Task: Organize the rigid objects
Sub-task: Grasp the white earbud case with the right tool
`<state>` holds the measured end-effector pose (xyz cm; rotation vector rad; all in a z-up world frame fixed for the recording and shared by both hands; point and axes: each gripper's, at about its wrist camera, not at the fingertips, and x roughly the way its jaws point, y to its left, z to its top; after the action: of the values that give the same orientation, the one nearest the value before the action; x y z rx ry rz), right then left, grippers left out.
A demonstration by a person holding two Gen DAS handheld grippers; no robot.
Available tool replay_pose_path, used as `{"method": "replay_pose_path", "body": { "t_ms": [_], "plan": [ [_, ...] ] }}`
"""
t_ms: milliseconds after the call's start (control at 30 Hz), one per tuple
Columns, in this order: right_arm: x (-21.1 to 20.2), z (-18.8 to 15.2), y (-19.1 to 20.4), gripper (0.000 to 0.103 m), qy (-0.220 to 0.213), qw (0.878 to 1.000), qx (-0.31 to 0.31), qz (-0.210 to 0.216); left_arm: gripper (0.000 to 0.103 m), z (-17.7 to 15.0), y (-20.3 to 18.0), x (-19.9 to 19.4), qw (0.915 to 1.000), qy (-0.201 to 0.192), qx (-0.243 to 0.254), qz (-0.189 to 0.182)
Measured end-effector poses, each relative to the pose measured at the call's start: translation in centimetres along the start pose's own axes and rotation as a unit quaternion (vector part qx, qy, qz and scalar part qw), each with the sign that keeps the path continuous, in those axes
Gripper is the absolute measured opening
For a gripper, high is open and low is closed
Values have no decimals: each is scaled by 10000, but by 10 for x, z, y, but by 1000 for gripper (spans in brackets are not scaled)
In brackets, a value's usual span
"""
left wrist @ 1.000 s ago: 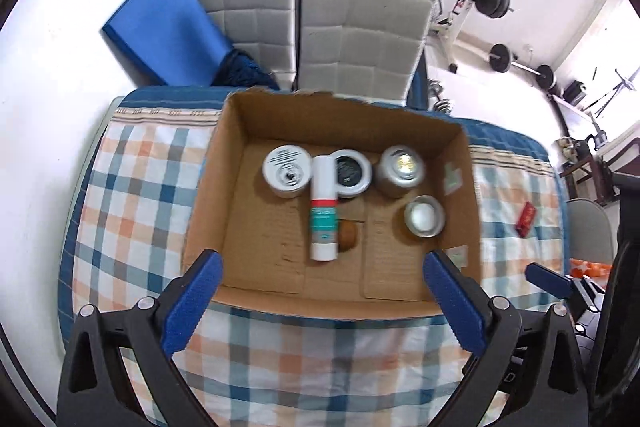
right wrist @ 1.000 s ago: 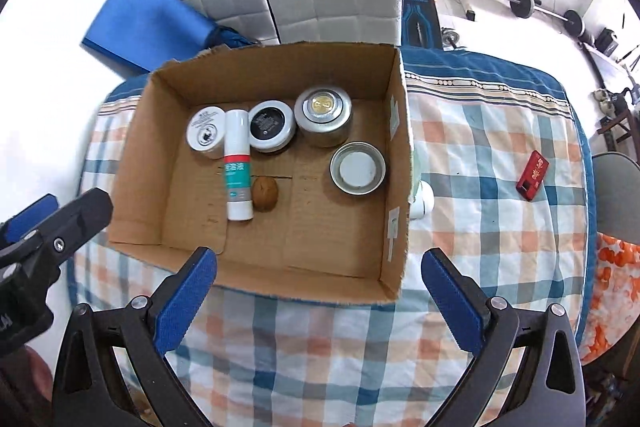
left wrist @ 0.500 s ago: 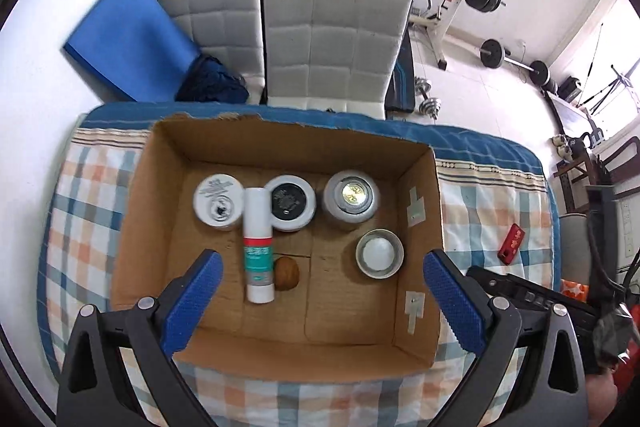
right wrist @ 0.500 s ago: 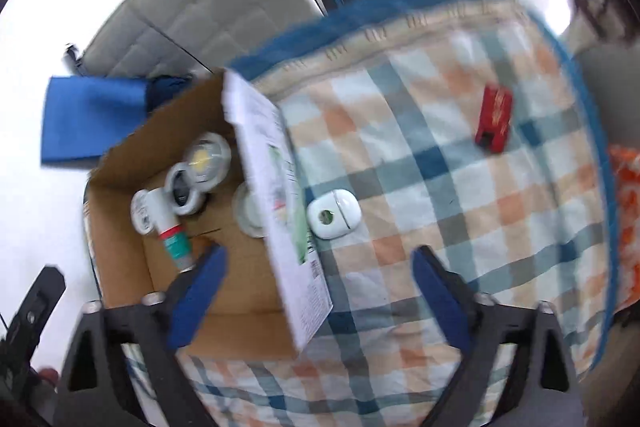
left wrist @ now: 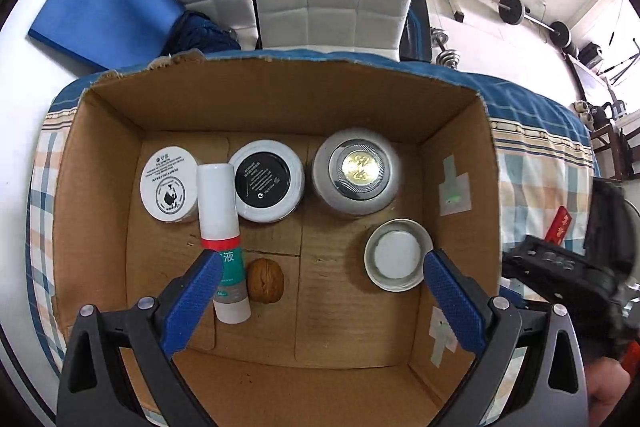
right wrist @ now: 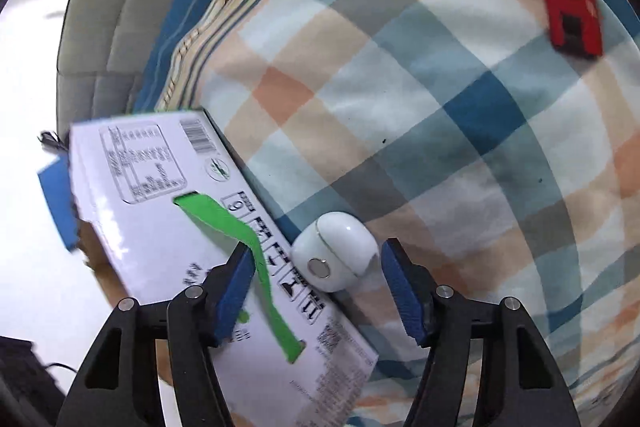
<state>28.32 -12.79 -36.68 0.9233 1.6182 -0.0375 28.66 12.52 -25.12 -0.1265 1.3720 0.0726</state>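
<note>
White case (right wrist: 336,257) on checked cloth (right wrist: 440,107), apparently untouched between closing right fingers (right wrist: 402,291); left fingers (left wrist: 194,301) spread.

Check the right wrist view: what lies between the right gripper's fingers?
In the right wrist view, the white oval case lies between the closing right gripper fingers, untouched, on the checked cloth beside the cardboard box.

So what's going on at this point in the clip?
A person with a gripper in each hand is sorting small items into a cardboard box on a checked cloth. The right gripper is closing around a white egg-shaped case lying beside the box's outer wall; its pads don't touch it yet. The left gripper hovers open over the jars, tube and walnut already inside.
</note>
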Motion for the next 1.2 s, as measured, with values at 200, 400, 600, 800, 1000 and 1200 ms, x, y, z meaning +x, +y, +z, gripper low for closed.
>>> {"method": "replay_pose_path", "body": {
  "t_ms": [200, 400, 600, 800, 1000, 1200],
  "plan": [
    [-21, -18, 0, 67, -167, 9995, -41, 278, 103, -2, 3, -2, 9992, -115, 101, 359],
    [-18, -4, -7, 67, -181, 9998, 33, 8, 103, -1, 11, -1, 9964, -274, 185, 779],
    [17, 12, -13, 60, 74, 9996, 257, 49, 103, -3, 20, 4, 9931, -310, 150, 1122],
    [33, 13, -4, 58, 147, 9995, 168, -225, 103, -5, 27, 9, 9913, -265, 139, 1285],
    [41, 16, 5, 51, 217, 9974, 94, -675, 103, -8, 28, 8, 9912, -253, 131, 1292],
    [43, 14, 33, 42, 206, 9873, -717, -1402, 103, -8, 26, 2, 9923, -282, 125, 1197]
  ]
}}
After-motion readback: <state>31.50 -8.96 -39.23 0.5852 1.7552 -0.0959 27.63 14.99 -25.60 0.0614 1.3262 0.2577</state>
